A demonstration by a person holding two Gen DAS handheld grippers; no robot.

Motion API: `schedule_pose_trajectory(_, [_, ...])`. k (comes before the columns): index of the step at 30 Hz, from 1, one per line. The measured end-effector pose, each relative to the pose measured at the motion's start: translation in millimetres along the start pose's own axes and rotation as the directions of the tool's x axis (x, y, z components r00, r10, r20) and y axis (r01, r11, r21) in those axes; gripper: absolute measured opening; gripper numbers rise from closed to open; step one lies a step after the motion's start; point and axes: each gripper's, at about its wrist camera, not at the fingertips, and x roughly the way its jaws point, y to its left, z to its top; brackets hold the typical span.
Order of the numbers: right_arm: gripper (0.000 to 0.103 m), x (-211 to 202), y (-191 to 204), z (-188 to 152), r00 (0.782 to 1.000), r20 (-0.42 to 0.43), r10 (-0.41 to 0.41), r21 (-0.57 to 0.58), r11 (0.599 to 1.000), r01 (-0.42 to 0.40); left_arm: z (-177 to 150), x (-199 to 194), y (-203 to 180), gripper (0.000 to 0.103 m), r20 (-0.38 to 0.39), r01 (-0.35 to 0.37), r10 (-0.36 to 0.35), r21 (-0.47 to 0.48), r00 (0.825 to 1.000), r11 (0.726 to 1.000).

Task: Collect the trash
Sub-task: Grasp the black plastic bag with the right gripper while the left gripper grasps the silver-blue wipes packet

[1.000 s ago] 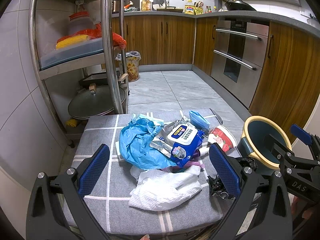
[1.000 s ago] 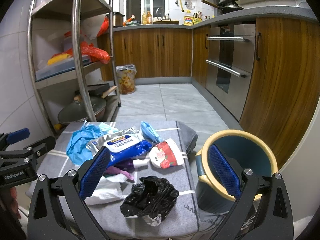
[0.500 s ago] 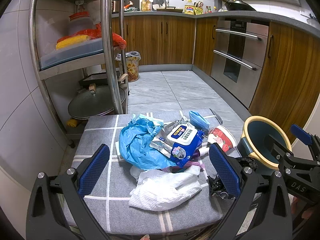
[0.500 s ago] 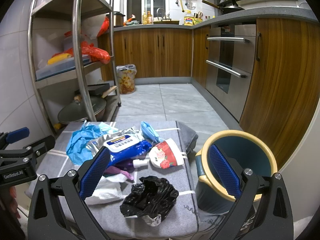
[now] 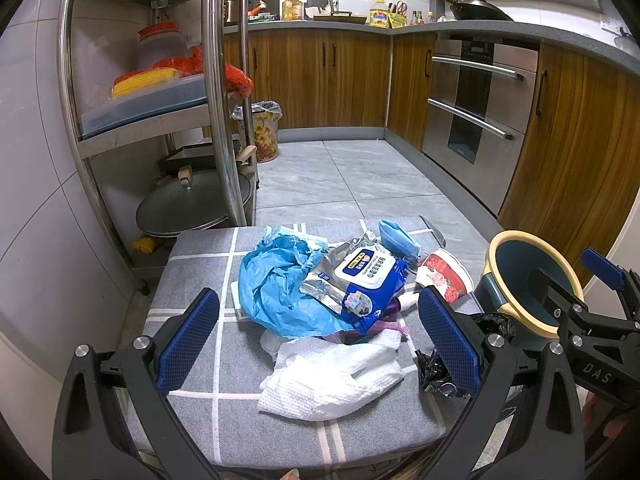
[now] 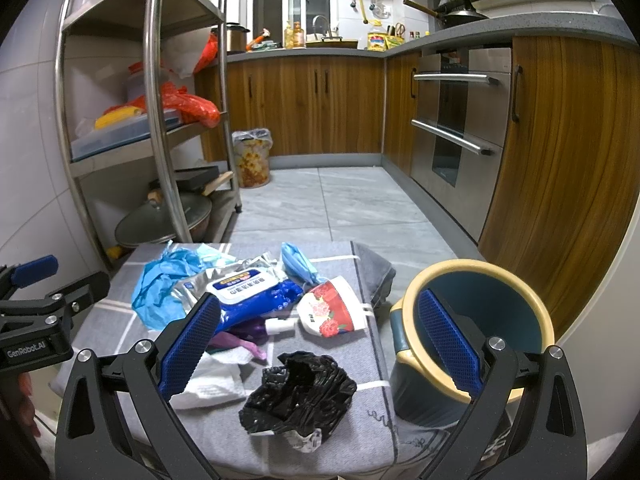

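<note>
A: How far along is the trash?

B: Not started, I'd say. The bin (image 6: 472,332) looks empty, standing just beside the tabletop (image 5: 192,264) at its right edge.

A: And the litter?

B: All on the tabletop: blue bag (image 5: 276,292), wipes pack (image 5: 360,276), paper cup (image 6: 332,312), white towel (image 5: 332,380), black bag (image 6: 300,392).

A: The claws?

B: Left claw (image 5: 316,344) and right claw (image 6: 316,348) both gape wide, holding nothing, hovering short of the pile. Everything is left to do.

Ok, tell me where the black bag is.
The crumpled black bag lies on the grey cloth's near edge, between the white paper towel and the bin.
</note>
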Motion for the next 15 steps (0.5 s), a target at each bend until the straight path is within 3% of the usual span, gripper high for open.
schedule_pose_trajectory(6, [0.099,8.7,-3.3,-1.2,1.0,-0.023,-0.012,0.006,1.0,0.012,-2.0,-1.6,0.2,0.098,0.026,-0.022,0.022,0.019,0.999,1.0])
schedule_pose_trajectory(11, [0.099,21.1,-32.9,-12.6,0.997,-0.077,-0.025,0.047,0.998,0.029,-2.5,-1.4,0.2,0.098,0.061,-0.058,0.054,0.074,0.997,0.996])
schedule_pose_trajectory(15, [0.099,27.7,-35.5,-17.7,0.994,-0.108,0.014,0.07,0.998,-0.007,6.4,-2.4,3.5,0.098,0.065,-0.056,0.05,0.084,0.997,0.995])
